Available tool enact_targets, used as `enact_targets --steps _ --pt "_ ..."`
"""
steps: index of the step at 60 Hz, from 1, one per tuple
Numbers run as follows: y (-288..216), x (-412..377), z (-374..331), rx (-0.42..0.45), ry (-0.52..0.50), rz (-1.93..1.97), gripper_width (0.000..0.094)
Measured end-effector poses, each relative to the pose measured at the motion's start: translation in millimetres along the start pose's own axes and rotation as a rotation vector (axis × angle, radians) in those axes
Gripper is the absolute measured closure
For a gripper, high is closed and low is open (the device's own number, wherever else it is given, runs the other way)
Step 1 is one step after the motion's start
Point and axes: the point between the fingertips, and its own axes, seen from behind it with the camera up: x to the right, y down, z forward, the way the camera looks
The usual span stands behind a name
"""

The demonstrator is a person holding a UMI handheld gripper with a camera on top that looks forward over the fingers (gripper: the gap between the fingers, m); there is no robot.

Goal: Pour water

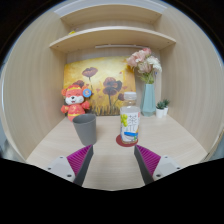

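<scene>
A clear bottle with a white cap and a yellow and blue label stands upright on a small red coaster on the wooden table, just ahead of my fingers. A grey cup stands to the left of the bottle, ahead of my left finger. My gripper is open and empty, low over the table, with its purple pads wide apart. Nothing stands between the fingers.
A red and white plush toy sits behind the cup. A blue vase of flowers and a small potted plant stand at the back right. A flower painting leans on the back wall under two shelves.
</scene>
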Motion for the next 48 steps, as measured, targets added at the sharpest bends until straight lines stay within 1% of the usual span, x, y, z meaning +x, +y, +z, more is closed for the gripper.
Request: enact_targets --steps 19,48 --pt "-42 -29 -67 0.082 -0.022 -0.053 0.0076" --pt "-88 -25 -113 0.183 -0.004 -0.024 0.0079"
